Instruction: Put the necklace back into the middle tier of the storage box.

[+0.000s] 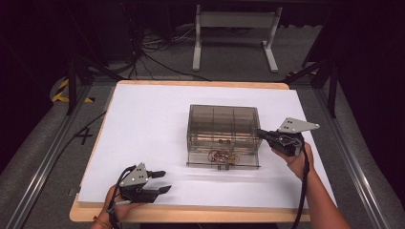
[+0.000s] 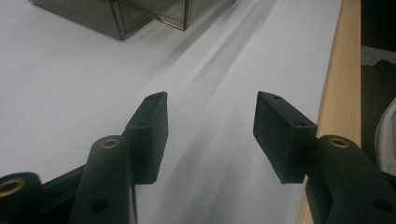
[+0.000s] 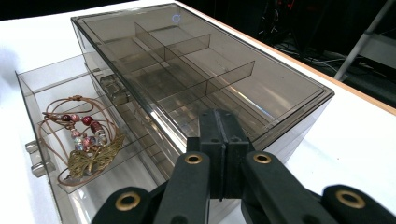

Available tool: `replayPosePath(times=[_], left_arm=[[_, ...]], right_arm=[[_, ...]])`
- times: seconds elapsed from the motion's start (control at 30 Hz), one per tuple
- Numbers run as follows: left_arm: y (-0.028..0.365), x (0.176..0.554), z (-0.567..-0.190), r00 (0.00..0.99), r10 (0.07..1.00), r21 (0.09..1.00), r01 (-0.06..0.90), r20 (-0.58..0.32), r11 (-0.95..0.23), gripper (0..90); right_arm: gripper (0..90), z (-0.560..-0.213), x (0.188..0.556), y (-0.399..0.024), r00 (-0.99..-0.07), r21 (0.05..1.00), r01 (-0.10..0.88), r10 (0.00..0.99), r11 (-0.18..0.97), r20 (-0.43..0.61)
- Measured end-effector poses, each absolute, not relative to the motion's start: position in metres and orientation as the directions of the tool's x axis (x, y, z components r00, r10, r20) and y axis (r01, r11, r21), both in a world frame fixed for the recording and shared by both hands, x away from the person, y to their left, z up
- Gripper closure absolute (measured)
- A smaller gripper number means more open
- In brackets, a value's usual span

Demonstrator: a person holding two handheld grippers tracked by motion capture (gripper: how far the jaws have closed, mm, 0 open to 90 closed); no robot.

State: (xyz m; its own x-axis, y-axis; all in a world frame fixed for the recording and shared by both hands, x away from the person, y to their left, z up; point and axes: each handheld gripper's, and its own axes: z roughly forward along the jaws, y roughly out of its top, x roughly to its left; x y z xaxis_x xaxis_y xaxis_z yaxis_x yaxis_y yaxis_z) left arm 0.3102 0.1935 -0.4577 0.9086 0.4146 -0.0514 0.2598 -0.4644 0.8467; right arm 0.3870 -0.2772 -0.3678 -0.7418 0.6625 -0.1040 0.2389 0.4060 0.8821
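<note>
Jaws first: the left gripper point(image 1: 160, 181) sits near the table's front edge, its two matte black, blocky pads point(image 2: 150, 135) standing apart with nothing but smooth white tabletop point(image 2: 70, 93) between them. Just off its right pad runs the pale wooden rim point(image 2: 334, 84) of the table. Ahead of it and to its right stands the smoky, see-through plastic box point(image 1: 223, 128), a rectangular jewellery organiser with a flat lid and thin partition walls dividing the top into square cells.

Over to the right gripper point(image 1: 262, 134) — its jaws are pressed flat together, empty, tips resting right up against the box's right end at the lid's edge; actual contact is hard to call. Beyond those closed tips, on the far side of the box from this gripper, the lower drawer point(image 3: 51, 140) stands pulled out. In it lies a bracelet point(image 3: 81, 140) — loops of thin coppery cord, glossy red and pink beads, and a brassy filigree leaf charm. Two small clear knobs point(image 3: 35, 158) stick out of the drawer front.
</note>
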Motion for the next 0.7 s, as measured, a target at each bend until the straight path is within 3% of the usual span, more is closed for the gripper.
replayPosePath(times=[0.47,0.7], left_arm=[[0.185,0.306,-0.452,0.91,0.412,0.851,0.246,-0.038,-0.464,49.9],[0.172,0.301,-0.442,0.93,0.366,0.858,0.218,-0.038,-0.465,69.4]], right_arm=[[90.0,-0.371,0.386,-0.278,-0.739,0.894,0.243,0.669,0.375,-0.08],[90.0,-0.371,0.384,-0.277,-0.734,0.894,0.24,0.674,0.379,-0.088]])
